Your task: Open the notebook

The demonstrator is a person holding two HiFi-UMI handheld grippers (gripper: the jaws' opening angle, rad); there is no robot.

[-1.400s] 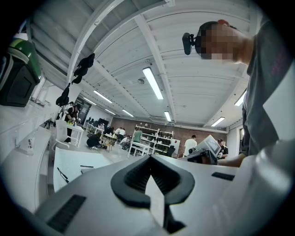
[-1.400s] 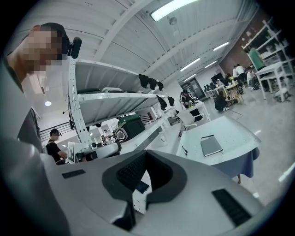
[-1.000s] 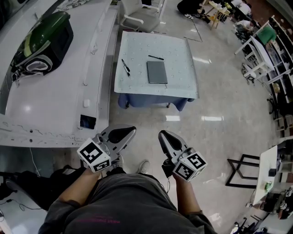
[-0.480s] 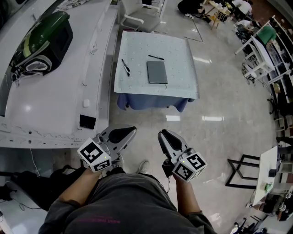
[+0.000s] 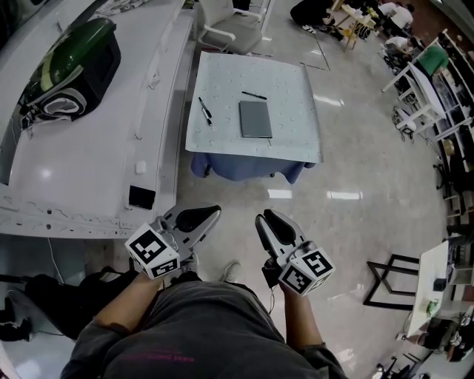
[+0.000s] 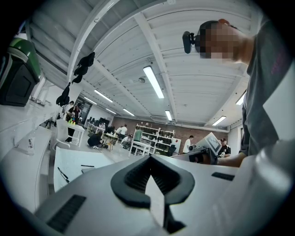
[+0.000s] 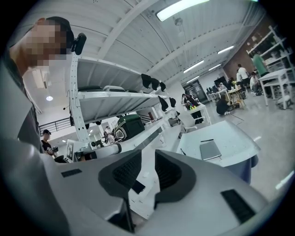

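Head view: closed grey notebook point(image 5: 255, 119) lies flat near the middle of the counter point(image 5: 222, 142), well apart from both claws. Left claw point(image 5: 215, 211) is closed, empty. Right claw point(image 5: 263, 217) is open, jaws just been opening, nothing between them.

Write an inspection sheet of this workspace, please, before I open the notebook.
Surface: pale square table, blue cloth hanging under it.
Job's things: grey notebook, closed, flat on the table.
Clutter: one pen beyond the notebook, second pen left of it, neither touching.
Claws: left claw shut, empty; right claw open, empty, has just been opening; both far from the table.
Cables: thin cable on the floor, lower left.
Surroundings: long white bench with green-topped box; white chair; people at far tables.
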